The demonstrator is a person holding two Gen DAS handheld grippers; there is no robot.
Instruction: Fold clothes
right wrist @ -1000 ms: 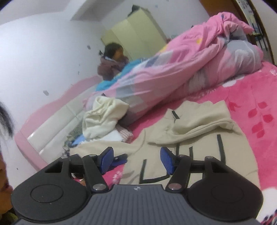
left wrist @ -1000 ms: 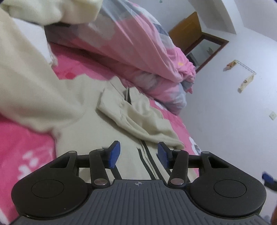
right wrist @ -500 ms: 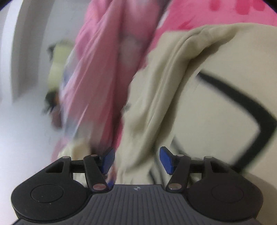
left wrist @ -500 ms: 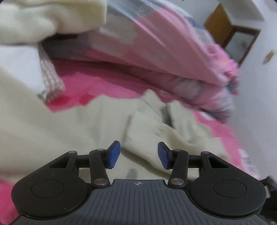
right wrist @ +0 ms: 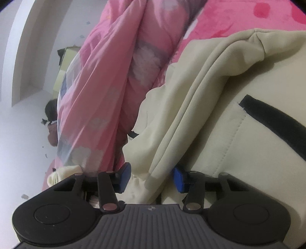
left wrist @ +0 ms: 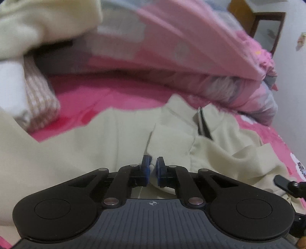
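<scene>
One gripper (left wrist: 152,168) pinches jacket (left wrist: 76,153); other (right wrist: 151,179) gapes.

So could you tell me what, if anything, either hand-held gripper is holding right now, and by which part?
The left hand-held gripper is shut on the cream jacket, pinching a folded edge of its cloth. The right hand-held gripper is open around a bunched fold, not holding it.

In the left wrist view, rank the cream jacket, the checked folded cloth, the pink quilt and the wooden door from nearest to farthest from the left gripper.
1. Cream jacket, pinched in the left gripper.
2. Checked folded cloth, left.
3. Pink quilt, across the back.
4. Wooden door, top right.
</scene>
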